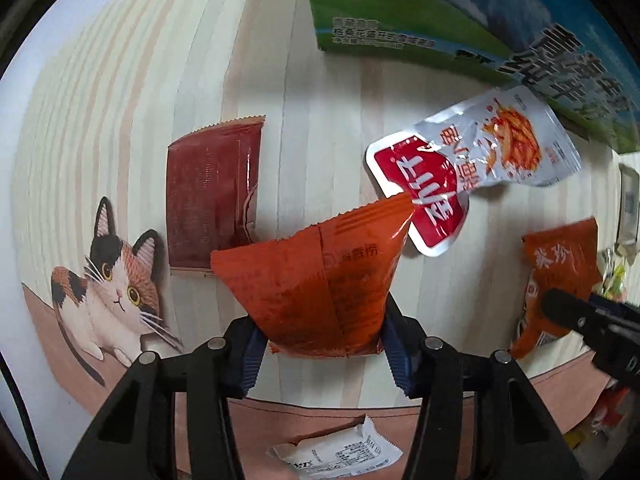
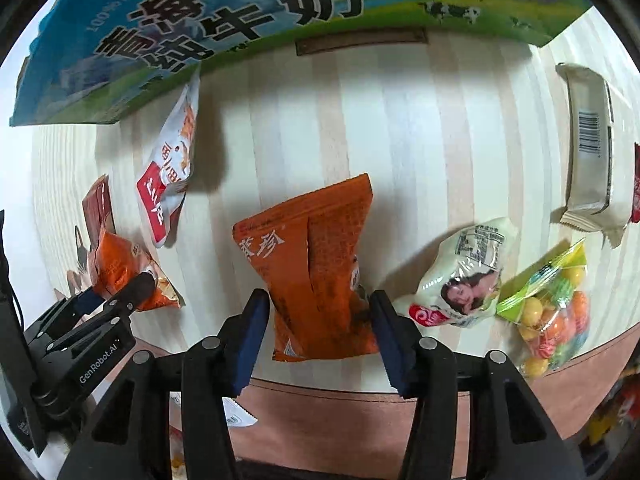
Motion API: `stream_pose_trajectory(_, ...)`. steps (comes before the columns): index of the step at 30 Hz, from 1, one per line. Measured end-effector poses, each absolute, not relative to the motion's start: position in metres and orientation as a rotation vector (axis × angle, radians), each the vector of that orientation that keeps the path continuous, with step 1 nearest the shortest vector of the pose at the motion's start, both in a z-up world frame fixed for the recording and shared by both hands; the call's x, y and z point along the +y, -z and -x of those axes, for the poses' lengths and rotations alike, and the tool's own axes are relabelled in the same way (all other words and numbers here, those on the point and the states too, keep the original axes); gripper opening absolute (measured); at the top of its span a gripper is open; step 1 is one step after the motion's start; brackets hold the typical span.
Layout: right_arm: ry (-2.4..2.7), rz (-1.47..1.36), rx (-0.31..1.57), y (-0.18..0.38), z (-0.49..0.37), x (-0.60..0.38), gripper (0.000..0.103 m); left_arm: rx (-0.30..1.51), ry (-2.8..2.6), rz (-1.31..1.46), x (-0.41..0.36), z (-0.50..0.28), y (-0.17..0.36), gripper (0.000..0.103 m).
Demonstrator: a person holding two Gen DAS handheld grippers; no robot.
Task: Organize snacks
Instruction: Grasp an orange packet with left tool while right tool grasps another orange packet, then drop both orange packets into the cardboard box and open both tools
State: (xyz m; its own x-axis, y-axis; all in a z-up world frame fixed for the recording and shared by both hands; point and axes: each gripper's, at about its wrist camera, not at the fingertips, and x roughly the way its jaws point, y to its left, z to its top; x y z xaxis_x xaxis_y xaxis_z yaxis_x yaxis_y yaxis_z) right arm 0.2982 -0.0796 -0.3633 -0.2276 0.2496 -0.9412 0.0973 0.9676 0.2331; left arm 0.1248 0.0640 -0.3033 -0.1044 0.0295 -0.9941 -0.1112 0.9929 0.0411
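Observation:
My left gripper (image 1: 320, 340) is shut on an orange snack packet (image 1: 316, 280) and holds it above the striped mat (image 1: 320, 128); it also shows in the right wrist view (image 2: 120, 268). My right gripper (image 2: 320, 328) is shut on a second orange packet (image 2: 320, 264), its jaws pressing both sides; this packet also shows in the left wrist view (image 1: 560, 264). A silver and red pouch (image 1: 472, 160) lies beyond the packets. A dark red packet (image 1: 212, 196) lies flat at the left.
A green and blue milk carton box (image 2: 200, 20) stands at the back. A cream packet with a face (image 2: 468, 276), a bag of coloured candies (image 2: 552, 312) and a beige wrapped bar (image 2: 592, 152) lie at the right. A white packet (image 1: 340, 452) lies near the front edge.

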Motion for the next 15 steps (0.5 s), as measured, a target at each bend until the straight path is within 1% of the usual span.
stream_pose_trajectory(3, -0.136, -0.223, 1.798, 0.365, -0.304, -0.069, 0.055, 1.683, -0.122, 0.125, 0.070, -0.123, 0.310, 0.051)
stream_pose_trajectory(4, -0.131, -0.217, 1.791, 0.366, -0.303, -0.066, 0.054, 1.682, -0.118, 0.143, 0.070, -0.122, 0.310, 0.049)
stream_pose_trajectory(5, -0.124, -0.216, 1.780, 0.366, -0.301, -0.065, 0.049, 1.680, -0.117, 0.153, 0.071, -0.121, 0.310, 0.048)
stream_pose_trajectory(7, -0.116, -0.210, 1.757, 0.366, -0.297, -0.061, 0.046, 1.671, -0.116, 0.167, 0.072, -0.117, 0.308, 0.046)
stream_pose_trajectory(10, -0.118, -0.222, 1.728, 0.358, -0.297, -0.060, 0.035, 1.652, -0.116, 0.167, 0.077, -0.112, 0.300, 0.044)
stream_pose_trajectory(15, -0.137, -0.274, 1.692, 0.341, -0.288, -0.055, 0.033, 1.593, -0.096, 0.130, 0.075, -0.095, 0.269, 0.043)
